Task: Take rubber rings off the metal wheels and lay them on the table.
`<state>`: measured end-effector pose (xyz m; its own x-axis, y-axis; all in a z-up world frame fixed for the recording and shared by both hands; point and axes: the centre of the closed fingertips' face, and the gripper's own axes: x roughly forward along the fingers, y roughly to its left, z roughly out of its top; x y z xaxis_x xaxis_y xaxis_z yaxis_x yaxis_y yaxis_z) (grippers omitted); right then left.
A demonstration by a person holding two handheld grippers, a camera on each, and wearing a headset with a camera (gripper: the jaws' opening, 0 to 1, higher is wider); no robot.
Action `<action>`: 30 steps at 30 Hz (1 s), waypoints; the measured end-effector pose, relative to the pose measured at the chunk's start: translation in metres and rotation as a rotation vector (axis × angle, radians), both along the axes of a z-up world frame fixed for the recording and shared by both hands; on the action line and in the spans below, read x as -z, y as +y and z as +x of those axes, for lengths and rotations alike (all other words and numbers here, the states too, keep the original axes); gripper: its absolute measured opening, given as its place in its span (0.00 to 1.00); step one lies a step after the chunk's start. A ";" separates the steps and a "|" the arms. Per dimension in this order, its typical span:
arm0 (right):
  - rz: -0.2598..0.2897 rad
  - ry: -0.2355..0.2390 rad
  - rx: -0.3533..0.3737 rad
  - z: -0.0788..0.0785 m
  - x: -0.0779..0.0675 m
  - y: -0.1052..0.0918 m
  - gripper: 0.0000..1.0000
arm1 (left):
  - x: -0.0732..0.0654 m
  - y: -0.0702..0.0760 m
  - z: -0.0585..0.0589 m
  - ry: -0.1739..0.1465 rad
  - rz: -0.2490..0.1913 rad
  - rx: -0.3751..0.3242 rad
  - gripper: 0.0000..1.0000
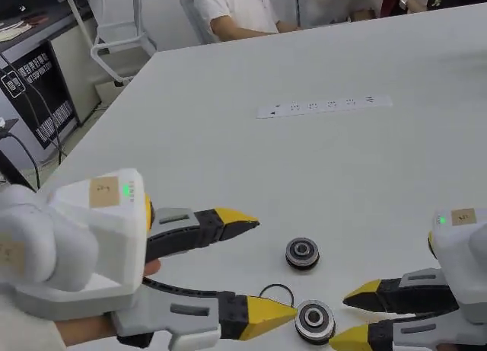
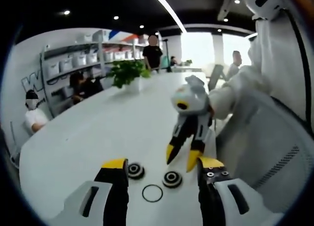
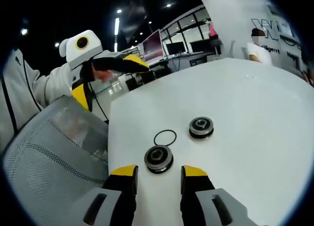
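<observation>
White table was under both my tools. I held the left gripper with its jaws wide apart and empty. The right gripper had a smaller gap, also empty, and its tips were just beside the nearer wheel. One loose rubber ring lay flat on the table near that wheel, so I judged one removal done. The farther wheel stood close by. Both wheels showed a dark band at the rim, probably rings still to take off, though I could not be sure.
</observation>
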<state>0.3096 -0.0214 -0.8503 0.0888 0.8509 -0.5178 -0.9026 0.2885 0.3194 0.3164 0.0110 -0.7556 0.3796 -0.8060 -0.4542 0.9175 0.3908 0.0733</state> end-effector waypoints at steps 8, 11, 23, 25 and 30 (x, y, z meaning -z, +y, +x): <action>0.003 -0.006 0.000 0.000 0.002 0.003 0.30 | 0.023 -0.019 0.008 0.009 0.025 0.020 0.50; -0.001 -0.010 -0.003 0.000 0.004 0.003 0.29 | 0.034 -0.024 0.010 0.006 0.043 0.036 0.45; -0.038 -0.035 -0.036 -0.004 0.011 0.007 0.25 | 0.077 -0.028 0.008 0.054 0.113 0.054 0.27; -0.037 -0.037 -0.037 -0.004 0.011 0.008 0.25 | 0.081 -0.027 0.007 0.069 0.118 0.057 0.24; -0.042 -0.039 -0.040 -0.004 0.012 0.009 0.23 | 0.085 -0.026 0.005 0.081 0.118 0.054 0.22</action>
